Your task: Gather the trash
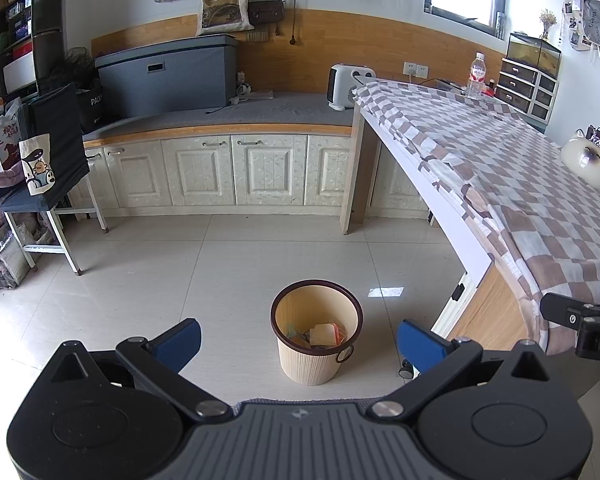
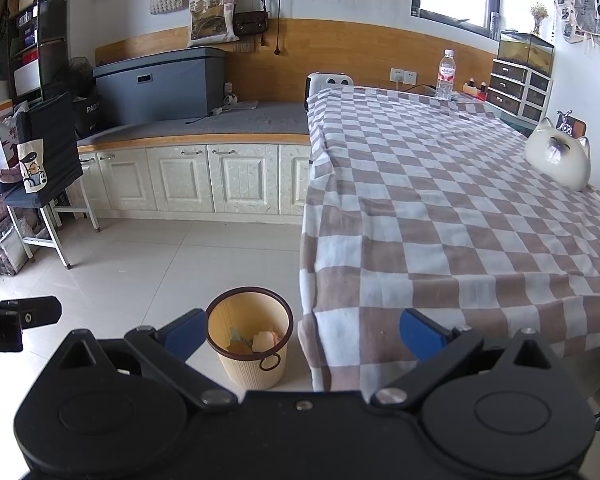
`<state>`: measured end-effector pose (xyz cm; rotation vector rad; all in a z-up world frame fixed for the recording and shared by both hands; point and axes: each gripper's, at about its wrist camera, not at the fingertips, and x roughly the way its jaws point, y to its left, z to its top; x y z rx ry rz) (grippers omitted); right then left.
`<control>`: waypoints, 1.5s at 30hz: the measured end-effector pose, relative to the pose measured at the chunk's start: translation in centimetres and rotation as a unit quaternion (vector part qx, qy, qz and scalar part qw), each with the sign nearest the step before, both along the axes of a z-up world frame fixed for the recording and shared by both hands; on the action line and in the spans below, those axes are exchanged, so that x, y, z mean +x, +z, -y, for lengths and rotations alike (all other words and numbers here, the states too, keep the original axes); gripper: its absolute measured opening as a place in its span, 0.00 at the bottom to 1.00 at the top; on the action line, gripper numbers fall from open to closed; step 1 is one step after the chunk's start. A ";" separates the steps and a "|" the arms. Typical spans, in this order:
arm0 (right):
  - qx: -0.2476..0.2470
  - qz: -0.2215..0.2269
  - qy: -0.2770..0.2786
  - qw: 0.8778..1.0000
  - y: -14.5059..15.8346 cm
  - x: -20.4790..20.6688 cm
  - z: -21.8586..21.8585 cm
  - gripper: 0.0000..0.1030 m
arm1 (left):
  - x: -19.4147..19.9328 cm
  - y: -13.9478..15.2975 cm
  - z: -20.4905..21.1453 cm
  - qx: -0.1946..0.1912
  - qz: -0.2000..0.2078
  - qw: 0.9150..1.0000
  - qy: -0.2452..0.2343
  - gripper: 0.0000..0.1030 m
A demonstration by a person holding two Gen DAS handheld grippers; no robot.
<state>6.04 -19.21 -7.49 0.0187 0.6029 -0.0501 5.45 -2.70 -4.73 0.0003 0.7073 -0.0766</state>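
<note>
Hovering wide and empty: left gripper (image 1: 298, 346), right gripper (image 2: 302, 338). Bin (image 1: 316, 330) stood on floor at 12 o'clock of left gripper, scraps inside. Table (image 2: 460, 200) showed no loose trash; collection judged nearly done.

We see a pale tiled floor (image 1: 148, 280) carrying a tan bin (image 1: 315, 332) with a dark rim; paper scraps (image 1: 326, 334) lie in its bottom. The bin stands just beside the counter (image 2: 460, 200), which is draped in a brown-and-white checked cloth (image 2: 440, 240). On the cloth a cat-shaped cushion (image 2: 558, 160) rests near the wall, and a water bottle (image 2: 445, 75) stands upright at the far end. Along the back wall a low bench (image 1: 220, 118) with a grey mat holds a grey box (image 1: 168, 74) and a white heater (image 1: 346, 86).
</note>
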 end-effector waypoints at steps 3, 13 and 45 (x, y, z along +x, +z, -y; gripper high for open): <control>0.000 0.000 0.000 1.000 0.0 0.0 0.0 1.00 | 0.0 0.0 0.0 0.000 0.000 1.000 0.000 1.00; 0.000 -0.001 0.000 1.000 0.0 0.0 0.2 1.00 | 0.0 0.0 0.0 0.000 0.000 1.000 0.000 1.00; -0.001 0.000 -0.004 1.000 0.1 -0.3 0.5 1.00 | -0.1 0.0 0.3 0.000 0.001 1.000 -0.001 1.00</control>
